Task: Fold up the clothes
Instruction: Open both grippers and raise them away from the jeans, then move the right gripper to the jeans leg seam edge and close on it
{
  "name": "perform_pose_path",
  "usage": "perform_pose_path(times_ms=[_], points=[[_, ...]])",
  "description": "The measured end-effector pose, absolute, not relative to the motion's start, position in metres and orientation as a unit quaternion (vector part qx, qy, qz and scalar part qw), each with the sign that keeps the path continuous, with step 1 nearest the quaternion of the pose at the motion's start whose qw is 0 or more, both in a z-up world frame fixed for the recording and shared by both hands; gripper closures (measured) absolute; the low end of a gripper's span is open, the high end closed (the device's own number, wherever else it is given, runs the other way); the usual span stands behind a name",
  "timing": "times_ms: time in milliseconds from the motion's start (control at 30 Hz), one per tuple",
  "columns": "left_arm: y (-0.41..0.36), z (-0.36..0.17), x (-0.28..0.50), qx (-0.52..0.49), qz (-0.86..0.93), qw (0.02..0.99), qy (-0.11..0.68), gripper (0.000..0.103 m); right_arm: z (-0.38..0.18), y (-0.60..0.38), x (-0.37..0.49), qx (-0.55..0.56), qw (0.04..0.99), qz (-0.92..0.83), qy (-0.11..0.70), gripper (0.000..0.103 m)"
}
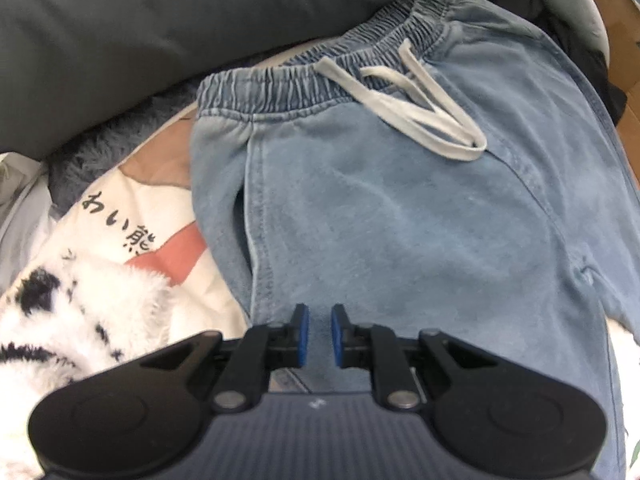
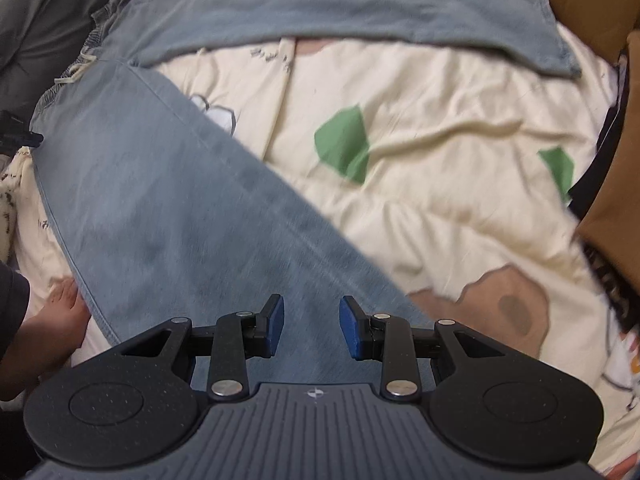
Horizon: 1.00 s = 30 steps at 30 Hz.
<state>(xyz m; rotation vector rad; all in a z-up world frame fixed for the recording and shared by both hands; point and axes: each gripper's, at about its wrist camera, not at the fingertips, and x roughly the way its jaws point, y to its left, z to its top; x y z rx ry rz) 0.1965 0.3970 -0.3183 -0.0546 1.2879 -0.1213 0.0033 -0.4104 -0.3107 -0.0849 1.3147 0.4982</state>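
Note:
Light blue denim trousers [image 1: 400, 208] lie spread on a cream printed bedsheet [image 2: 440, 168]. Their elastic waistband [image 1: 304, 80] with a white drawstring [image 1: 424, 112] is toward the top of the left wrist view. My left gripper [image 1: 319, 336] hovers over the upper part of the near leg, its blue pads slightly apart with nothing between them. In the right wrist view one leg [image 2: 192, 216] runs diagonally under my right gripper [image 2: 312, 328], which is open and empty above it. The other leg [image 2: 340, 12] lies across the far side.
A grey cushion [image 1: 140, 32] lies behind the waistband. A fluffy white and black fabric [image 1: 68, 320] lies at the left. A brown cardboard box [image 2: 608, 216] is at the right edge. A person's bare foot [image 2: 56, 320] rests by the leg's left hem.

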Motion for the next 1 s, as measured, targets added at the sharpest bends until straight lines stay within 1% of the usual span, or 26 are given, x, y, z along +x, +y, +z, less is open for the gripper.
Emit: perform_pose_path(times_ms=[667,833,1000], points=[[0.405,-0.314,0.182,-0.033,-0.049,0.791,0.608,0.090,-0.315,-0.398,0.004,-0.047,0.756,0.247,0.605,0.065],[0.413,-0.310,0.174,-0.071,-0.040,0.780,0.621,0.090,-0.317,-0.399,0.005,-0.049,0.755,0.245,0.606,0.065],[0.422,-0.326,0.179,-0.096,-0.026,0.776,0.623,0.090,-0.321,-0.393,0.005,-0.059,0.743,0.259,0.614,0.065]])
